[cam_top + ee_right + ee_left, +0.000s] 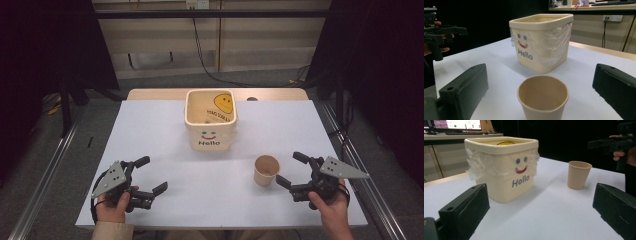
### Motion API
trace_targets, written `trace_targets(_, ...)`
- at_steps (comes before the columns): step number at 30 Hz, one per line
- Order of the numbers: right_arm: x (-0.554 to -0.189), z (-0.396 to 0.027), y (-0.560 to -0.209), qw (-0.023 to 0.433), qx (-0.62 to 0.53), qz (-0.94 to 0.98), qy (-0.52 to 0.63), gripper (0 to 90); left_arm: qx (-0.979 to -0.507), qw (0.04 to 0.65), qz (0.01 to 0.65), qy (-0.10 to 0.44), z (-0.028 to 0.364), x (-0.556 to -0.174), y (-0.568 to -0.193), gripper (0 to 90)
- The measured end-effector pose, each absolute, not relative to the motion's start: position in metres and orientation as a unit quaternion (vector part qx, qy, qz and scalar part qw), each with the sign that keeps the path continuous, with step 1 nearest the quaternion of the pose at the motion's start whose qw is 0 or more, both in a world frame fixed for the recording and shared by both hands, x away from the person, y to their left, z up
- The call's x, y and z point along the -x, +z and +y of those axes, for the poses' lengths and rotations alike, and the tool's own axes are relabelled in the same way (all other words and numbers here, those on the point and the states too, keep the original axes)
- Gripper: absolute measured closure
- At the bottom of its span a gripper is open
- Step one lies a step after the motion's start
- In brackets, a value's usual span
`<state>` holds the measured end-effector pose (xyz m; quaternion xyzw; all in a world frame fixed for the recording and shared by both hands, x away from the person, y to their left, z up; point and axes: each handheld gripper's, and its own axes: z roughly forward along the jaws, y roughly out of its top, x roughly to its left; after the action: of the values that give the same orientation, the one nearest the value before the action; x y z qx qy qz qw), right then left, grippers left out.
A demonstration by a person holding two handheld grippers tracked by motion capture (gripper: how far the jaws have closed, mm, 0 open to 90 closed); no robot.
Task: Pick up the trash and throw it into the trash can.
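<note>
A cream square bin [210,120] marked "Hello", lined with a clear plastic bag, stands at the back middle of the white table [150,130]. A tan paper cup [266,170] stands upright and empty to the bin's front right. My right gripper [292,170] is open just right of the cup; the cup [543,98] sits close between its jaws. My left gripper [152,175] is open at the front left, empty, facing the bin [503,167] and the cup [579,174].
A smiley-face paper lies inside the bin [223,105]. A wooden strip [150,94] runs along the table's far edge. Dark curtains flank both sides; cables hang on the back wall. The other hand's gripper [614,143] shows far off.
</note>
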<state>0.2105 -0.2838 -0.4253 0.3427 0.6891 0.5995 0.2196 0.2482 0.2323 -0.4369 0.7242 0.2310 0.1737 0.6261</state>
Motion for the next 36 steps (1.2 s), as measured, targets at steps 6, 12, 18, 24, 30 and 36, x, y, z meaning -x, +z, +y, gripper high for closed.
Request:
trace_targets(6, -0.218, -0.289, -0.410, 0.220, -0.342, 0.691, 0.598, 0.0, -0.721, 0.628, 0.235, 0.175, 0.233, -0.248, -0.437, 0.5)
trace_targets(12, -0.224, -0.294, -0.391, 0.216, -0.338, 0.688, 0.604, 0.0, -0.728, 0.622, 0.231, 0.172, 0.231, -0.248, -0.438, 0.6)
trace_targets(18, -0.231, -0.298, -0.371, 0.211, -0.341, 0.682, 0.612, 0.0, -0.730, 0.621, 0.229, 0.172, 0.232, -0.248, -0.438, 0.7)
trace_targets(24, -0.239, -0.301, -0.346, 0.211, -0.339, 0.682, 0.613, 0.0, -0.730, 0.622, 0.228, 0.167, 0.231, -0.249, -0.438, 0.7)
trace_targets(30, -0.247, -0.305, -0.320, 0.218, -0.335, 0.681, 0.613, 0.2, -0.727, 0.623, 0.235, 0.167, 0.231, -0.249, -0.438, 0.7)
trace_targets(36, -0.252, -0.305, -0.292, 0.232, -0.322, 0.684, 0.612, 0.2, -0.728, 0.623, 0.233, 0.167, 0.232, -0.249, -0.438, 0.8)
